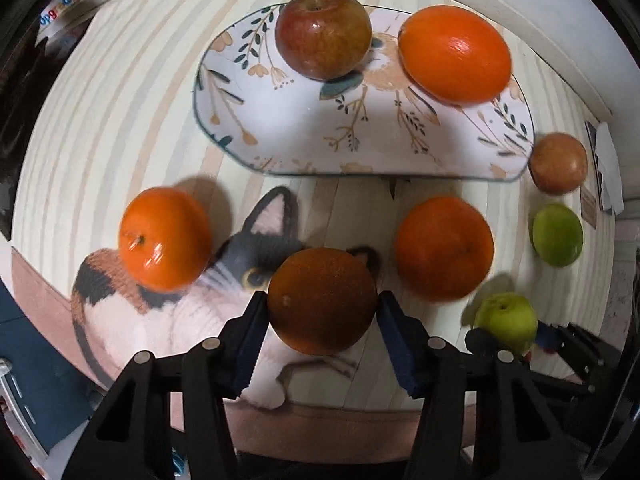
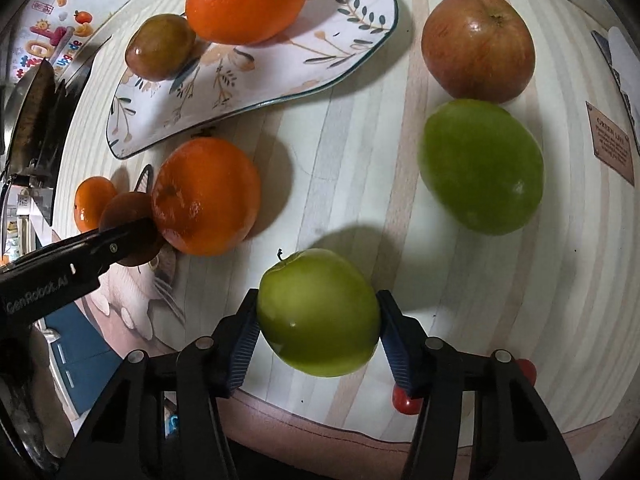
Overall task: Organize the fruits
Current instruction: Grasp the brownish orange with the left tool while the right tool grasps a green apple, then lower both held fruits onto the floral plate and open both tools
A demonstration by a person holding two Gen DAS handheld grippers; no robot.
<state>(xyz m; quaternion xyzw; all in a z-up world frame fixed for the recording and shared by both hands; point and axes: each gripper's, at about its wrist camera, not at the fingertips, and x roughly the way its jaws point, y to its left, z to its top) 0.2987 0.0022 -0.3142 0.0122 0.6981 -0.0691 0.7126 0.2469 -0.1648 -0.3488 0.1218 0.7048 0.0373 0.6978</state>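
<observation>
My left gripper (image 1: 322, 310) is shut on an orange (image 1: 322, 300), held just above the striped mat. My right gripper (image 2: 318, 318) is shut on a green apple (image 2: 318, 312), which also shows in the left wrist view (image 1: 506, 320). The floral plate (image 1: 360, 128) holds a red apple (image 1: 324, 34) and an orange (image 1: 454, 54); the plate also shows in the right wrist view (image 2: 280, 68). Loose on the mat lie two oranges (image 1: 166, 238) (image 1: 444, 248), a red apple (image 2: 478, 46) and a second green apple (image 2: 482, 166).
The striped mat (image 2: 360, 200) has a cat picture (image 1: 160, 312) at its near left. A small red object (image 2: 404, 400) lies at the mat's near edge. Dark kitchen items (image 2: 36, 120) stand at the far left. A brown label (image 2: 614, 140) lies at the right.
</observation>
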